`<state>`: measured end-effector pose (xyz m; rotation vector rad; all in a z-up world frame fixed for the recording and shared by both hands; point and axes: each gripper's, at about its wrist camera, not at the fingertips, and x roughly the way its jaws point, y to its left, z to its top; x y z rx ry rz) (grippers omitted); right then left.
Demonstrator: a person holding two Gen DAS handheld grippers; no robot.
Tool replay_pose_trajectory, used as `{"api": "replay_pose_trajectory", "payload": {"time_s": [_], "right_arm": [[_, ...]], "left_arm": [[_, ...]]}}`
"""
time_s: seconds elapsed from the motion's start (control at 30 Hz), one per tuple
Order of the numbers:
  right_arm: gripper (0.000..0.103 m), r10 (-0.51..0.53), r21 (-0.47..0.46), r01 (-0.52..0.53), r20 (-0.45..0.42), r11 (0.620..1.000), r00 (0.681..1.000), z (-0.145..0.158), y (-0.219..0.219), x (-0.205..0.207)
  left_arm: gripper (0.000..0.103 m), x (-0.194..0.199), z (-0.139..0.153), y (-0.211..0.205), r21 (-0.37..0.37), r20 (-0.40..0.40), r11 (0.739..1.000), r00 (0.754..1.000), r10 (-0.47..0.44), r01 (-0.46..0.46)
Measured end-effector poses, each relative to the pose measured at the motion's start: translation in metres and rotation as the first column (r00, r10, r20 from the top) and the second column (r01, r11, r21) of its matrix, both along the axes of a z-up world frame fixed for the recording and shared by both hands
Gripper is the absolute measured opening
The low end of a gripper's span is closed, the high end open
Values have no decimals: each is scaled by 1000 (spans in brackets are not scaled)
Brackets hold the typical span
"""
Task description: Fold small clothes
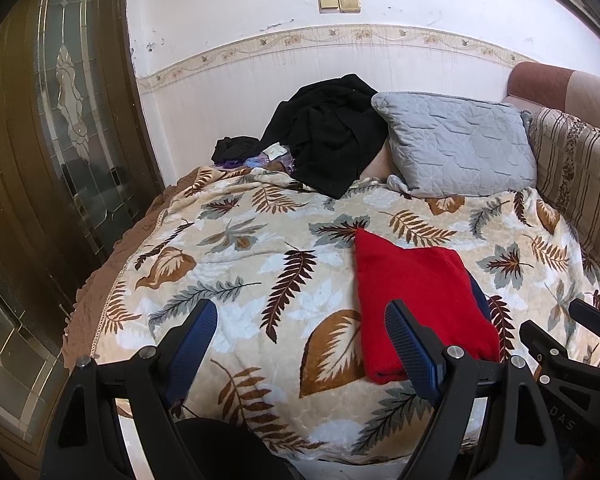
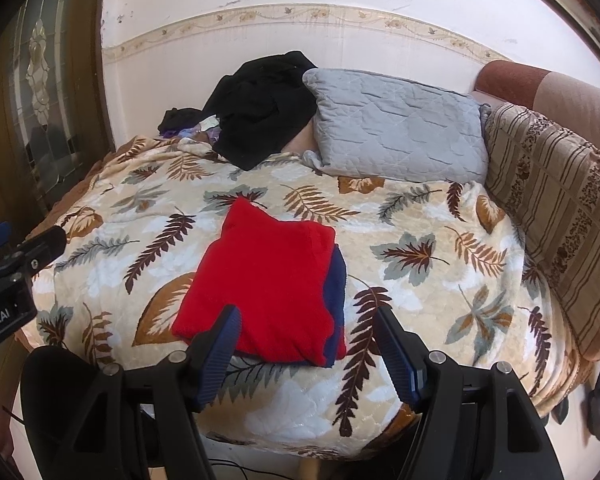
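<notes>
The red garment (image 2: 268, 280) lies on the bed's leaf-print blanket (image 2: 440, 300) in a compact, squared shape with a dark blue layer (image 2: 336, 292) showing along its right edge, which suggests the fold is complete or nearly so. It sits just ahead of the right tool (image 2: 306, 344), its near edge lying between and slightly left of that tool's fingers. From the left tool (image 1: 300, 340) it lies ahead and to the right, partly behind the right-hand finger. Both tools stand spread with nothing between the pads; neither touches the cloth. A far corner of the red piece pokes up toward the pillow (image 2: 396, 128), so the stack is not fully square. In my judgement the step in hand is the pause after a fold. The next move calls either for tucking that corner flat or for fetching another item, likely from the black clothing heap (image 2: 260, 108) well beyond the tools, near the wall.
</notes>
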<state>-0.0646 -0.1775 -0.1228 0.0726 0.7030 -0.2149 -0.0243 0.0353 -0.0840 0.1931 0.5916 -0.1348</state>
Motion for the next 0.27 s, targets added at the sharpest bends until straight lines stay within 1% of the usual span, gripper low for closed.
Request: {"api": "replay_pose_trajectory", "payload": {"time_s": [0.2,0.27], "right_arm": [[72,10,13,-9,-17,1000,1000,-5,-5,17],[72,-1,7,1,-21,1000,1000,-8,-11,25]], "left_arm": [[86,11,1,0,-43,2,999,1000,-14,14],[86,19,0,-2,-41,12,999,1000,-9,9]]}}
